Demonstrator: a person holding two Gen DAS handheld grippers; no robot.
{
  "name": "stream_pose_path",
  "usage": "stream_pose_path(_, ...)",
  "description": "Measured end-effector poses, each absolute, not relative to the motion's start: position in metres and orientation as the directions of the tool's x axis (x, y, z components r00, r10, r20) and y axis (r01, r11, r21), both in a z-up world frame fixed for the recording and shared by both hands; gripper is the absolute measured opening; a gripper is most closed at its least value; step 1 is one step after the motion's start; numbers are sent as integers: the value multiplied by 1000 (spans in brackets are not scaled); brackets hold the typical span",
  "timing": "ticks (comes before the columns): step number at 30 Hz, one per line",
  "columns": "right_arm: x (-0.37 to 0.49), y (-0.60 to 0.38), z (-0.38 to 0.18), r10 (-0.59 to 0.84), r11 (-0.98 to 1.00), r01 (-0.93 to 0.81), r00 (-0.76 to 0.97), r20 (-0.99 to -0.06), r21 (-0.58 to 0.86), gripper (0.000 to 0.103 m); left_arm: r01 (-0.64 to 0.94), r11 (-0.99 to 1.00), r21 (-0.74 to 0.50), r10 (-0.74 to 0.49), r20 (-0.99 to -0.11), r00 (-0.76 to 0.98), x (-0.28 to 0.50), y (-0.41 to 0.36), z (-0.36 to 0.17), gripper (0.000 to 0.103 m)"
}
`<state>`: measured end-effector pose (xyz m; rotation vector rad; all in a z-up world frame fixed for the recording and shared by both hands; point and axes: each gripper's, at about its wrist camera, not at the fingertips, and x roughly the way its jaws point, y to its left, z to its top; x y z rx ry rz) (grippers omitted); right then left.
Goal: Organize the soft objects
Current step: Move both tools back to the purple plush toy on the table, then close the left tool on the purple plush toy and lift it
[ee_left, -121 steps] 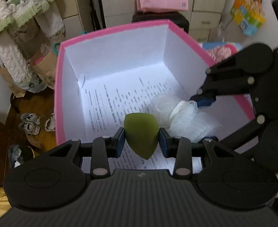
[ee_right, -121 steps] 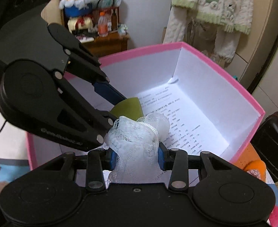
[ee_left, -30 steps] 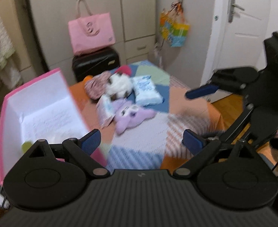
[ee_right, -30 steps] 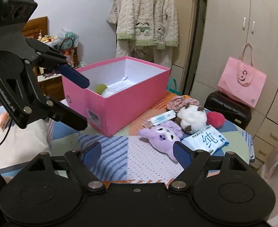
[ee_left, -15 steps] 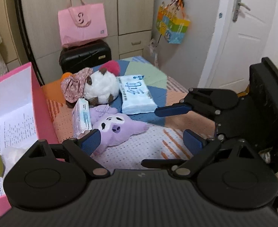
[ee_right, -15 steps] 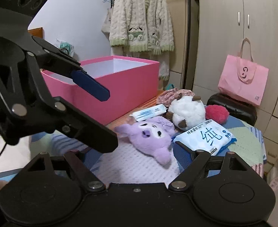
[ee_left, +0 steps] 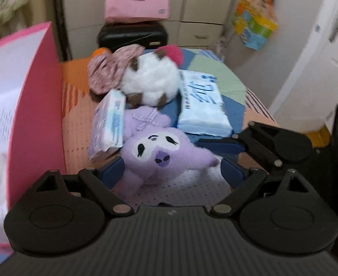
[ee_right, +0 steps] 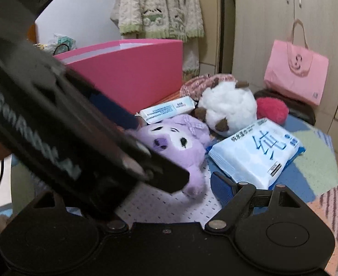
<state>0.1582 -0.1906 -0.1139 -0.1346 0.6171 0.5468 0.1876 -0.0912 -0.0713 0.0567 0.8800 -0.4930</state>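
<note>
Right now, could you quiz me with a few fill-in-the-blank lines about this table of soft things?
1. The plush toy between the left hand-held gripper's closing jaws is coloured ____.
2. The storage box is coloured ____.
3. The white fluffy toy lies ____ the purple one.
4. The large tissue pack bears ____ lettering.

Missing: purple; pink; behind; blue

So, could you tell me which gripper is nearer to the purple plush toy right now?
Left. The left gripper straddles the purple plush toy, jaws closing but not yet pressing it. The right gripper sits just off the toy's side, open, beside the wet wipes pack.
</note>
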Motion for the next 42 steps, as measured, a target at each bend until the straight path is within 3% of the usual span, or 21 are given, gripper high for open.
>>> stream_pose_path(4, 164, -189, -115, 440, 862, -503, 686, -580, 59, 87, 420, 897, -136, -382, -718, 582, 189, -89, -79, 91)
stream_pose_path(8, 167, -183, -116, 439, 864, -499, 686, -580, 63, 87, 415, 877, -244, -454, -704, 546, 196, -84, -86, 91)
stream_pose_path(12, 165, -180, -118, 427, 872, -487, 701, -572, 55, 86, 385, 885, -262, -452, -679, 578, 193, -82, -88, 80)
stream_pose_path(23, 152, -181, -121, 381, 899, -437, 760, -527, 20, 61, 385, 905, -178, -402, -652, 643, 177, -88, -93, 69)
stream_pose_path(42, 122, -177, -120, 345, 926, -375, 799, -492, 41, 61, 402, 908, -121, -377, -656, 654, 147, -91, -85, 68)
